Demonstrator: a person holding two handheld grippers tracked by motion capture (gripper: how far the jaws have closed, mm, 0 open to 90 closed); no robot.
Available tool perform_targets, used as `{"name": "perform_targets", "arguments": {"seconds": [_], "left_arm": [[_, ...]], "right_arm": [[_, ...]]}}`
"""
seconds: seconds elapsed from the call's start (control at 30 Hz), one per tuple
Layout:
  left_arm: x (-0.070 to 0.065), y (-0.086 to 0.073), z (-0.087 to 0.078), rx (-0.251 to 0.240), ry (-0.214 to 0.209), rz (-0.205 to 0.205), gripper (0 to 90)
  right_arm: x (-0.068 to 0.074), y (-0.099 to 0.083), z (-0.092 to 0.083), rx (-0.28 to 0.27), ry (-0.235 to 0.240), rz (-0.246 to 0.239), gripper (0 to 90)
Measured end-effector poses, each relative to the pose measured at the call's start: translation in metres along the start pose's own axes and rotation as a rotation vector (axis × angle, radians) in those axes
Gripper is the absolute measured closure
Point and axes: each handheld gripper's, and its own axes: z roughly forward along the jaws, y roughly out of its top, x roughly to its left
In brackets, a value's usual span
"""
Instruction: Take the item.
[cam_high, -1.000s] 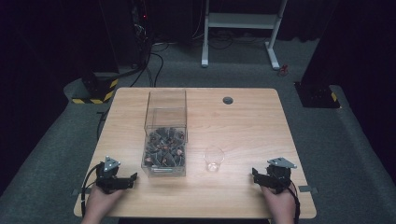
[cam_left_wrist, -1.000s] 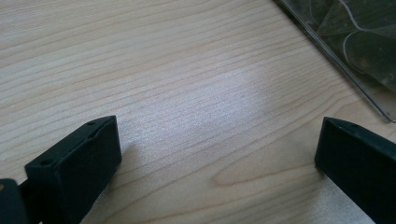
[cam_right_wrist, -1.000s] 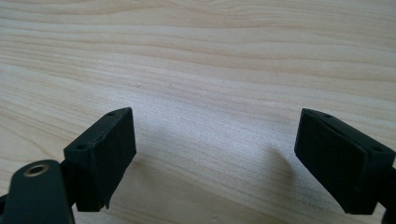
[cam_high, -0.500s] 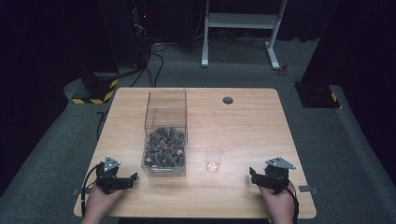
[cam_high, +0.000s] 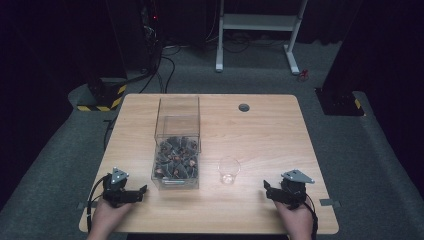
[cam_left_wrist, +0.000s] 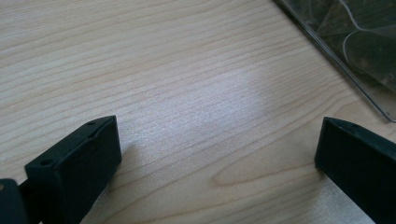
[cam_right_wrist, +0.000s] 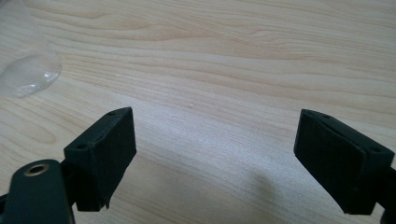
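A tall clear plastic box (cam_high: 177, 150) stands left of the table's middle, its bottom covered with several dark pieces. Its corner shows at the top right of the left gripper view (cam_left_wrist: 369, 42). A small clear cup (cam_high: 229, 170) stands upright just right of the box, and its base shows in the right gripper view (cam_right_wrist: 25, 65). My left gripper (cam_high: 142, 192) rests near the front left corner, open and holding nothing, just left of the box. My right gripper (cam_high: 266, 189) sits near the front right, open and holding nothing, right of the cup. Bare wood lies between both pairs of jaws (cam_left_wrist: 217, 154) (cam_right_wrist: 215, 140).
The wooden table (cam_high: 270, 130) has a round dark cable hole (cam_high: 243, 107) near its back edge. A white desk frame (cam_high: 260, 30) and dark equipment with cables stand on the floor beyond. A yellow-black striped base (cam_high: 102, 100) lies at the back left.
My right gripper has shifted slightly left toward the cup. The left gripper, box and cup have stayed put.
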Motion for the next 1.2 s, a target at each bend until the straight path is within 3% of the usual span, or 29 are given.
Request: {"name": "perform_targets", "arguments": {"seconds": [0.53,1.2], "left_arm": [[-0.001,-0.001,-0.001,-0.001,-0.003,-0.01,0.8],[-0.001,-0.002,-0.002,0.001,0.0,-0.006,0.9]], "right_arm": [[0.015,0.007,0.0,-0.021,0.042,-0.021,13.2],[0.017,0.027,-0.012,-0.056,0.038,-0.031,13.2]]}}
